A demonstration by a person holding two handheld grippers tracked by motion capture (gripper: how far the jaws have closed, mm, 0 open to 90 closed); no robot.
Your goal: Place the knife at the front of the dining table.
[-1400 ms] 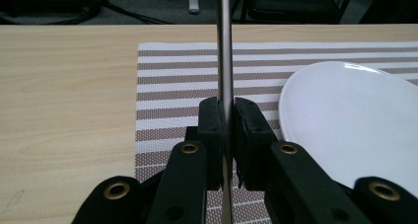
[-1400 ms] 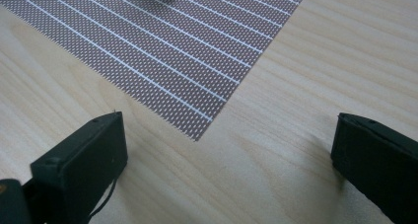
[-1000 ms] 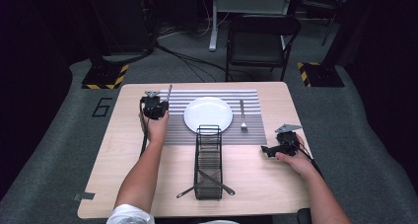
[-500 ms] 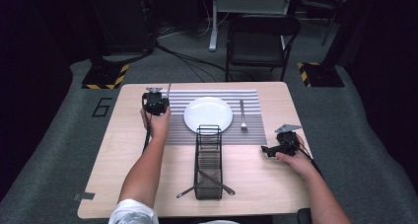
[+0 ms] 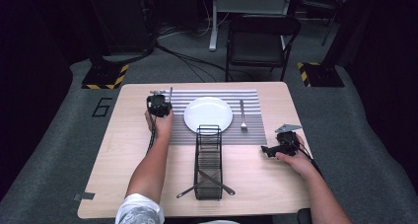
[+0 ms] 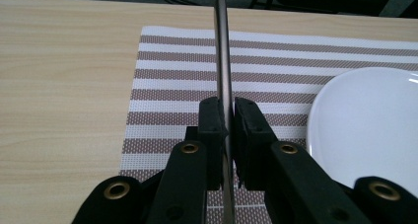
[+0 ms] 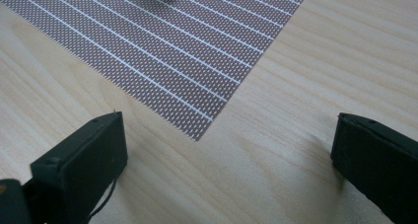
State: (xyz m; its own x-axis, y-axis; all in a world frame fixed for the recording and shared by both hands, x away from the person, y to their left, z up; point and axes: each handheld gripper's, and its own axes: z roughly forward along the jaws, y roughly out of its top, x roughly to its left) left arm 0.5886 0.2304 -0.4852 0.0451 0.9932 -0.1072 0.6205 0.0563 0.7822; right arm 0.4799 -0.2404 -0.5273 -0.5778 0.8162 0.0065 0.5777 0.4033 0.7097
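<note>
Left of the plate (image 5: 208, 114), the left gripper (image 6: 226, 116) pinches a thin metal utensil (image 6: 223, 61); right of it, the right gripper (image 7: 226, 155) gapes wide, holding nothing.

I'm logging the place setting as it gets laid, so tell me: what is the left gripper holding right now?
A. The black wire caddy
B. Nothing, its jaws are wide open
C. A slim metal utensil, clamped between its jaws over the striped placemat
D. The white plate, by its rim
C: in the left gripper view the left gripper has its jaws shut on a slim metal utensil above the striped placemat, beside the white plate.
</note>
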